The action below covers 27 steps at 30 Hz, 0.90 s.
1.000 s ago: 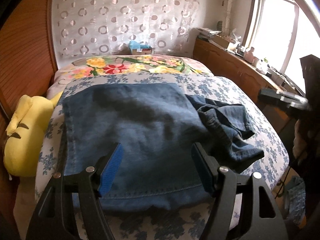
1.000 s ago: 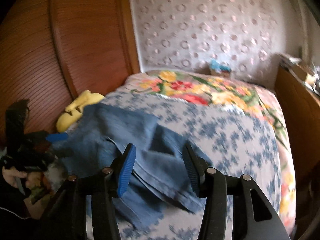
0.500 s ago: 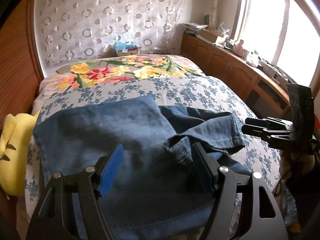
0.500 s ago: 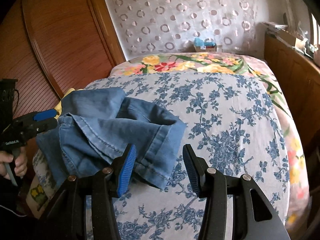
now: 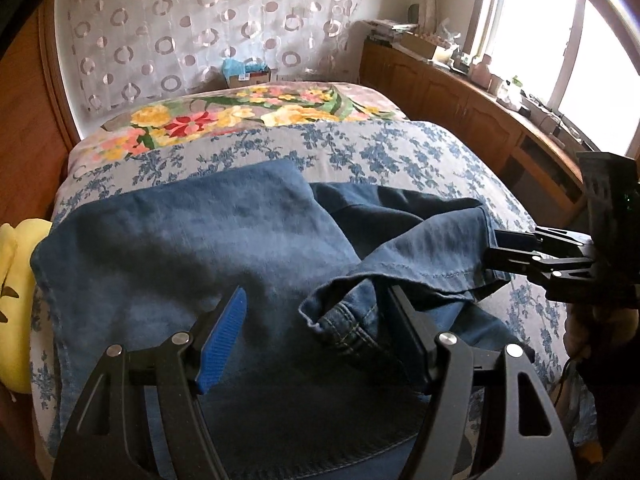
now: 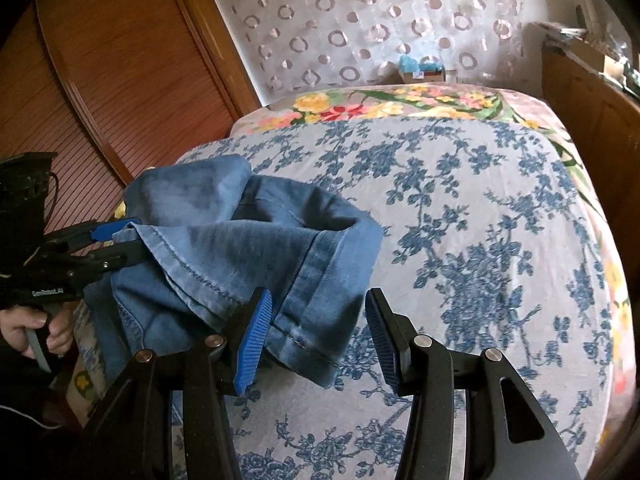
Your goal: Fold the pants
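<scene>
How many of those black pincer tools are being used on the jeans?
2. The left gripper hangs open over the jeans near their bunched seam; the right gripper is open around the hem end. Each one also shows at the edge of the other's camera view.

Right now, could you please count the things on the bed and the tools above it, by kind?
Jeans: 1
Yellow plush toy, at the bed's edge: 1
Small box with blue tissue, at the far end: 1
Handheld grippers: 2, the left gripper and the right gripper
Total: 5
</scene>
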Tool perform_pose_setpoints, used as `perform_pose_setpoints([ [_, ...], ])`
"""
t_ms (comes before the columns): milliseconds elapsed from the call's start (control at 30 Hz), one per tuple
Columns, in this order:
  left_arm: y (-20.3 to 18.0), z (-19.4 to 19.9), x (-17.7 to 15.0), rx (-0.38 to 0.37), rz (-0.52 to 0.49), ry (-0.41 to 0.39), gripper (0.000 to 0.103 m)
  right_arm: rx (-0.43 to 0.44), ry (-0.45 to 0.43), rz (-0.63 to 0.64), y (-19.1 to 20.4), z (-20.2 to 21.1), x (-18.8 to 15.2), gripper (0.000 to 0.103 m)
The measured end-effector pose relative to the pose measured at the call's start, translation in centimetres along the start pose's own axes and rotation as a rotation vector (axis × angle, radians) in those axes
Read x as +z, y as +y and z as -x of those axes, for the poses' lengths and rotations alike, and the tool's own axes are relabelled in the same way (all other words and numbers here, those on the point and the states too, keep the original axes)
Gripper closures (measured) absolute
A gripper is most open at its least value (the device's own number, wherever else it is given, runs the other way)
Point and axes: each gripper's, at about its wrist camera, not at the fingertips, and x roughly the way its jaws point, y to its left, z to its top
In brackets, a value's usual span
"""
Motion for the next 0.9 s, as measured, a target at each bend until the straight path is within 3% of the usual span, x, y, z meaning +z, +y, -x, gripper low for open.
perform_pose_setpoints([
  [667,-0.8,-0.9,-0.4,-0.020,-0.016,0.016,0.031,-0.008,0.031,-0.053,-1.9,-3.5,0.0,0.053],
  [833,-0.6,-0.9,-0.5,-0.028,-0.012,0.015,0.032,0.006,0.025,-0.073,-2.2,-3.6,-0.2,0.070],
  [900,-0.6,-0.9,-0.6,-0.035,-0.009,0.011,0.040,0.010,0.024,-0.073,-2.1,-3.7,-0.3,0.075],
])
